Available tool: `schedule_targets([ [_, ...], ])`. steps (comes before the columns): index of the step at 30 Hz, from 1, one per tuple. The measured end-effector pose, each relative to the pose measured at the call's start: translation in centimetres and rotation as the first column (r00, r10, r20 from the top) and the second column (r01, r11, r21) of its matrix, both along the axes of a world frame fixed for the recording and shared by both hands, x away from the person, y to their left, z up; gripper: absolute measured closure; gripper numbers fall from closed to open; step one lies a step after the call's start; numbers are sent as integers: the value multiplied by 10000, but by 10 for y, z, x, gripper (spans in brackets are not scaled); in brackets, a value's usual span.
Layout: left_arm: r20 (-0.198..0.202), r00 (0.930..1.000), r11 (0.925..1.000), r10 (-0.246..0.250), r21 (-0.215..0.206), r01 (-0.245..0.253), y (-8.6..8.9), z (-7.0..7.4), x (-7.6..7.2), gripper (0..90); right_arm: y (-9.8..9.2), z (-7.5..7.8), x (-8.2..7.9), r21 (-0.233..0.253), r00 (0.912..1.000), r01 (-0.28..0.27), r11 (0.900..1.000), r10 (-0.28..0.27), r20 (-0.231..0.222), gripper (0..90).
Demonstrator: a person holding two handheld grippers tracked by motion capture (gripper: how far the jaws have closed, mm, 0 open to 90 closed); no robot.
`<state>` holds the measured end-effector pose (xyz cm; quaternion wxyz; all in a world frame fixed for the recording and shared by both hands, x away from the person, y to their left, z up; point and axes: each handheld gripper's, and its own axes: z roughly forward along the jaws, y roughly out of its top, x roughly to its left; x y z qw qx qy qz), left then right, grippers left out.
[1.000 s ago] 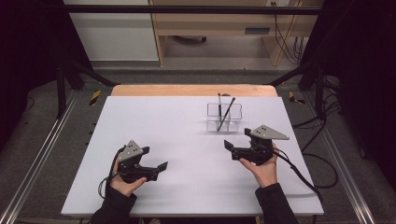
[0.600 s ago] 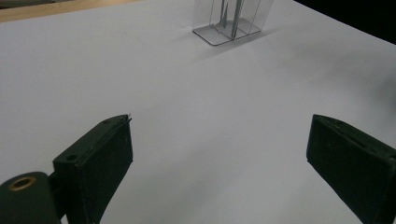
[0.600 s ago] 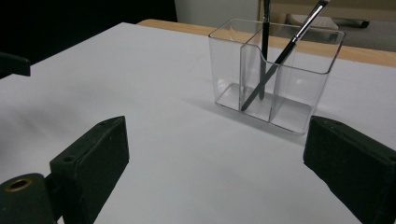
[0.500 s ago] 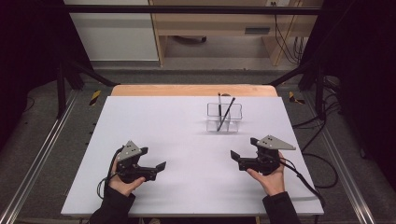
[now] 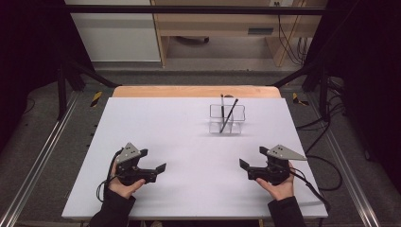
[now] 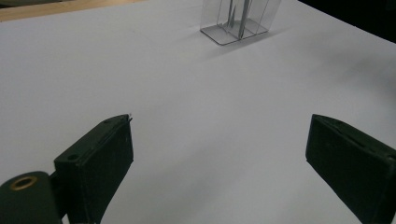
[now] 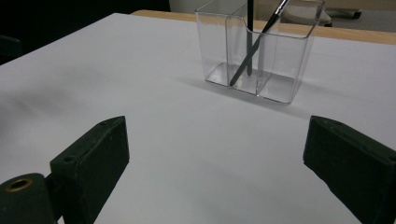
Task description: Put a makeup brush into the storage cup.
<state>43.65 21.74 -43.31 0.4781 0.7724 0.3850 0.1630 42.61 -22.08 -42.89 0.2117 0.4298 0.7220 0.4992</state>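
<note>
- Left gripper [image 5: 153, 161]: at 7 o'clock on the white table [image 5: 156, 123], jaws wide apart, empty, resting low as if idle.
- Right gripper [image 5: 253, 158]: at 5 o'clock, jaws likewise spread, holding nothing.
- Clear holder [image 5: 227, 119]: toward 1 o'clock, well apart from both grippers, divided into compartments.
- Contents: two dark brushes [image 7: 256, 39], leaning crossed; which compartment, unclear.

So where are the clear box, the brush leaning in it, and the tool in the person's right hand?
clear box [image 7: 280, 70]: right gripper view, its front wall.
leaning brush [image 7: 256, 44]: right gripper view, mid-handle.
right tool [image 5: 251, 160]: high view, midway between its open jaw tips.
</note>
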Motion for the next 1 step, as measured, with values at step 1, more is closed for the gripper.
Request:
schedule_targets([
  [1, -4, 10000, 10000, 4, 5, -4, 0, 0, 0, 68, -2, -1, -1, 0, 10000, 55, 10000, -55, -26, 76],
])
